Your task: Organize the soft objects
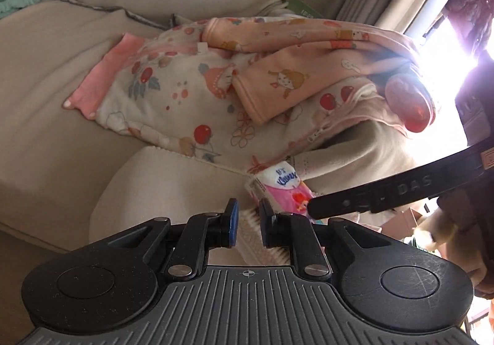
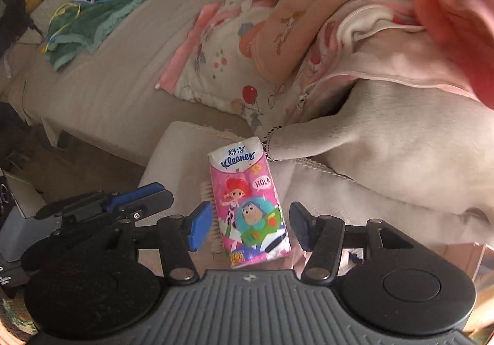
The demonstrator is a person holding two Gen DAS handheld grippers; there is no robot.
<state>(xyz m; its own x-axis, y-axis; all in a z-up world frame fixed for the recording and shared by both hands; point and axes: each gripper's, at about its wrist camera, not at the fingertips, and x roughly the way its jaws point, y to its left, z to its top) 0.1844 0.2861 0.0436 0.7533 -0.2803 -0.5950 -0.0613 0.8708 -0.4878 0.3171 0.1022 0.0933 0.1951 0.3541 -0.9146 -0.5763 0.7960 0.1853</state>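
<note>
- Straddling the tissue pack (image 2: 250,206), the right tool (image 2: 250,223) stands released: both pads sit clear of the pack's sides, a stance suited to closing on its narrow width.
- The left tool (image 1: 247,223) is nearly closed with nothing visibly pinched; a brush (image 1: 251,229) lies behind its tips.
- The pack lies flat on a cream cushion (image 2: 173,160) at the sofa (image 2: 102,89) edge, just beside a grey blanket (image 2: 386,141).
- The pack is pink, glossy plastic wrap, printed with cartoon figures, white at the top; it looks soft and should dent under pressure.
</note>
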